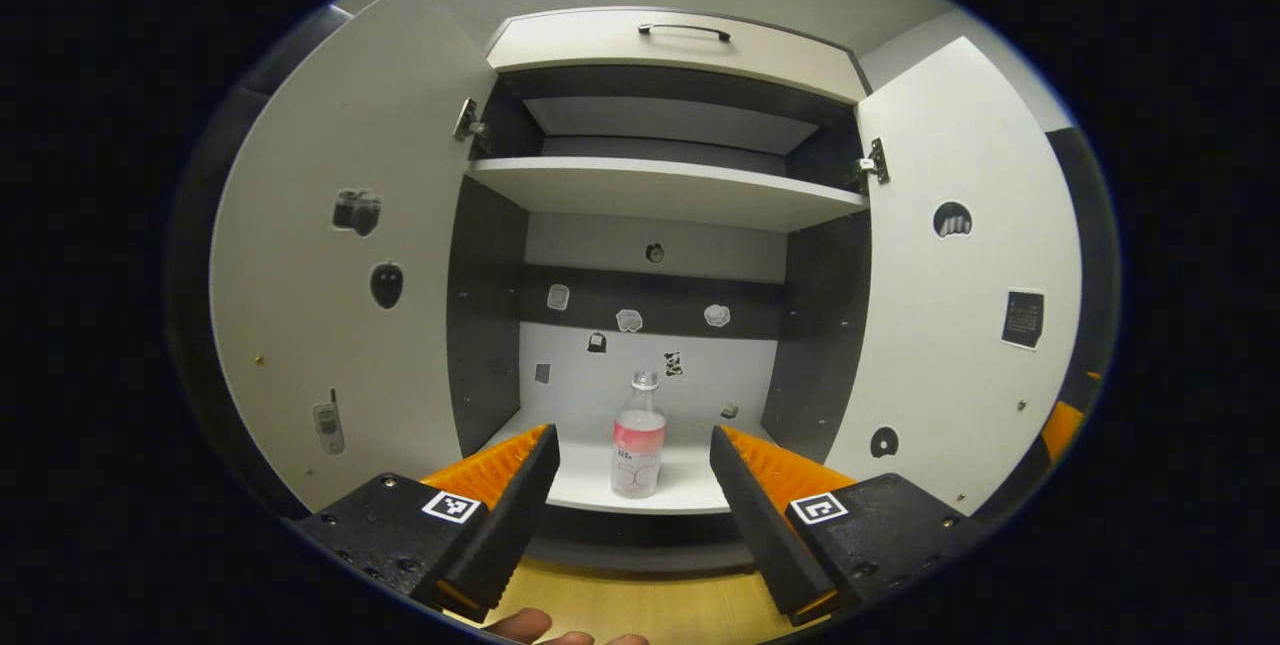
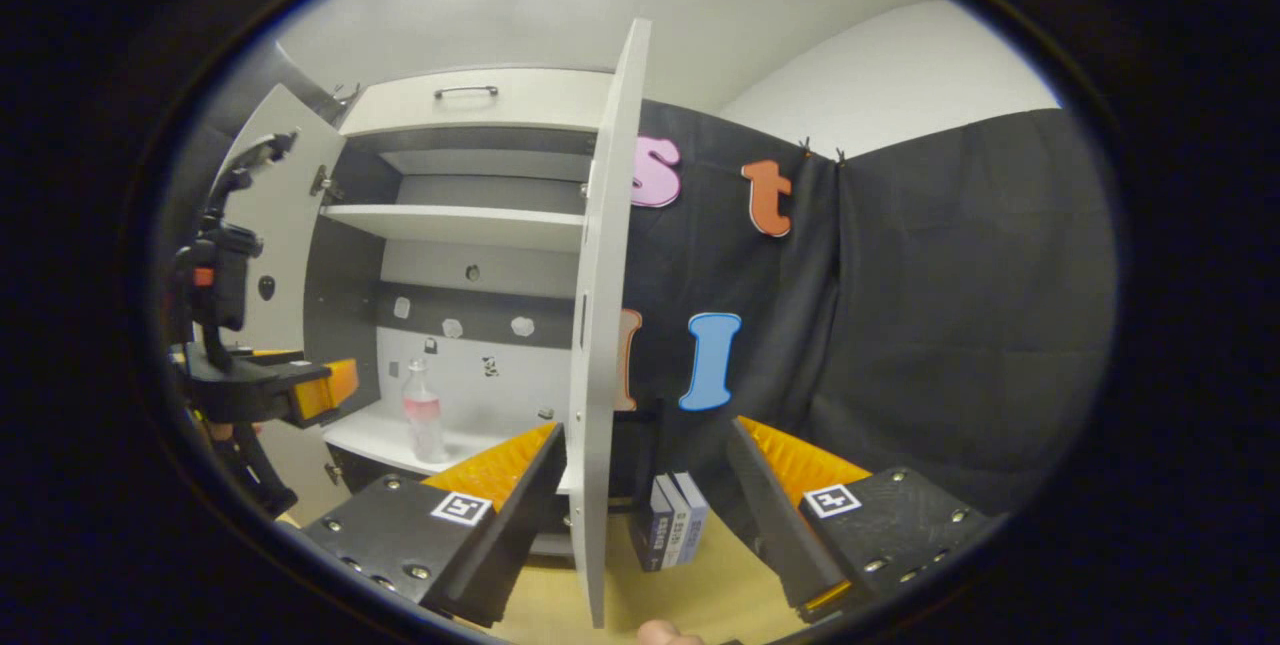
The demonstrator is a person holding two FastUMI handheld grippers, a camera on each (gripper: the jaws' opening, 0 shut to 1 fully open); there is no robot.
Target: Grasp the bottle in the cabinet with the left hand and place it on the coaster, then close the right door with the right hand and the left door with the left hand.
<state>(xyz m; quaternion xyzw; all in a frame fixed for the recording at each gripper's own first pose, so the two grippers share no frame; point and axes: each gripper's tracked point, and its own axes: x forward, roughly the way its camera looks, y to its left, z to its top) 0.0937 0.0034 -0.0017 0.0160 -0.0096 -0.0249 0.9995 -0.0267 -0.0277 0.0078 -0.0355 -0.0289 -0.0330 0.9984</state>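
A clear bottle [image 1: 638,435] with pink liquid and a grey cap stands upright near the front of the cabinet's bottom shelf [image 1: 590,485]. My left gripper [image 1: 630,440] is open and faces the bottle, which appears in the gap between the fingers but farther in. In the right gripper view the left gripper [image 2: 315,390] hovers just short of the bottle [image 2: 422,415]. Both doors stand open: the left door [image 1: 340,255] and the right door [image 1: 960,275]. My right gripper [image 2: 645,430] is open and holds nothing, with the right door's edge [image 2: 598,325] just ahead of its left finger.
An upper shelf [image 1: 660,190] and a drawer with a handle [image 1: 685,30] sit above the bottle. Small boxes [image 2: 672,520] stand on the wooden table [image 2: 720,595] right of the door edge. Black cloth wall [image 2: 950,325] lies to the right. A hand [image 1: 540,625] shows below.
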